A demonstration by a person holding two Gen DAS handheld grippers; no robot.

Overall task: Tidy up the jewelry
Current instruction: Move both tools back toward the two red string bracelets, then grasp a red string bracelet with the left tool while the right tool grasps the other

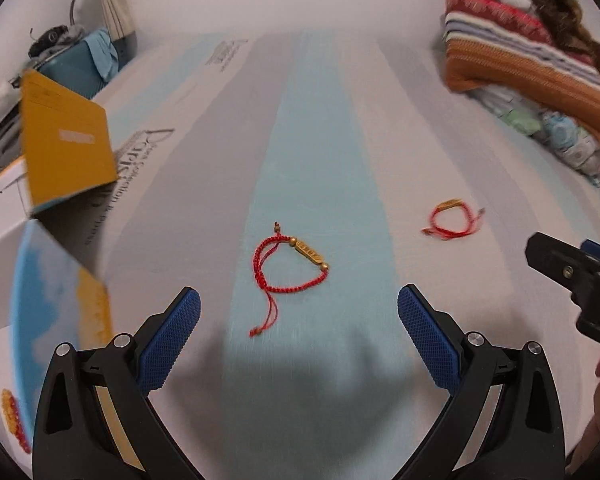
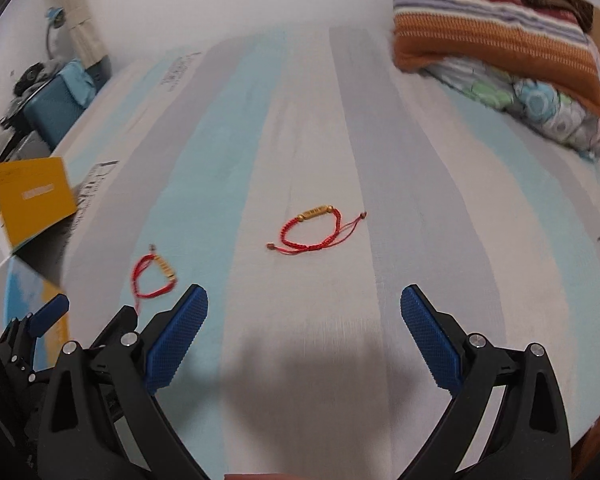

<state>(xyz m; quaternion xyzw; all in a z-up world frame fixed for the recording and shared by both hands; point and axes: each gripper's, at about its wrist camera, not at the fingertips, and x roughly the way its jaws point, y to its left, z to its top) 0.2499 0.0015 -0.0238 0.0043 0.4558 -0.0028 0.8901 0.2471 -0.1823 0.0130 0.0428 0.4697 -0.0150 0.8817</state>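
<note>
Blue textured fingers (image 1: 172, 336) of the left gripper (image 1: 299, 300) spread wide, empty, above 1 red braided cord bracelet with a gold bar bead (image 1: 290, 266). The right gripper (image 2: 304, 300) gapes empty before a 2nd matching bracelet (image 2: 312, 230) on the striped bedsheet (image 2: 420, 200).

Bed (image 1: 320, 120) is wide open through the middle of the frame, only two bracelets (image 1: 290, 266) (image 1: 452, 220) lying flat. Yellow box (image 1: 66, 144) crowds the left edge, folded blankets (image 1: 520, 48) block the upper right.
</note>
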